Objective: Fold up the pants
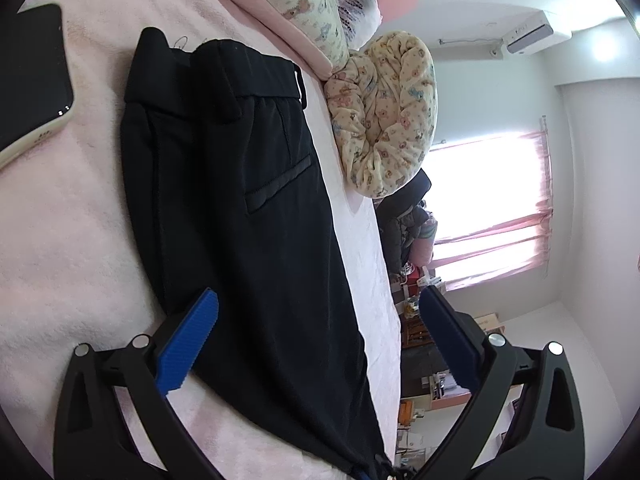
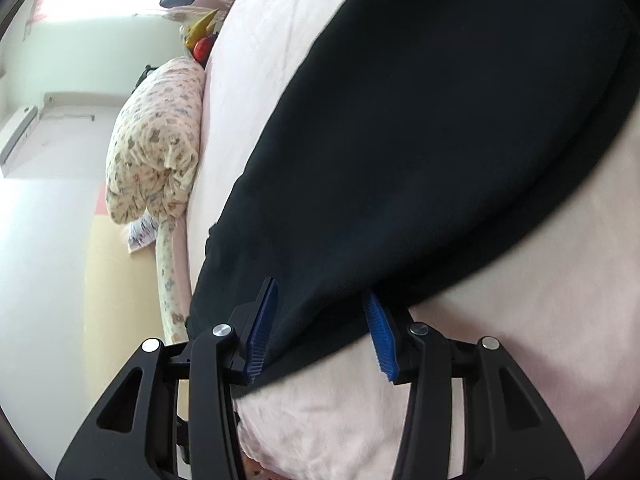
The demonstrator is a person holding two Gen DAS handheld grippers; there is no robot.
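Slippage first among the risks: right tool half closed on a thick bunch of the pants at one end, with cloth raised off the bed just ahead of the pads. Judged a loose hold, with only a gathered edge between the pads; could let go under a quick pull and drop the fold crooked.

Second risk: left tool spread wide, gripping nothing, hovering low over the leg part of the pants, one pad over the near cloth edge. Could snag or drag that layer sideways if swept across, wrinkling a garment lying flat and long ahead of the tool, waistband and back pocket farthest away. Third: uneven fold if carried over by one tool alone.

Around: phone face up on the bed, ahead and to the left of the left tool, near the waistband; likely inside the landing zone of a fold toward that end, so at risk of being covered or knocked. Rolled printed quilt ahead and to the right, near the pants but apart. Nothing between either tool and the cloth.
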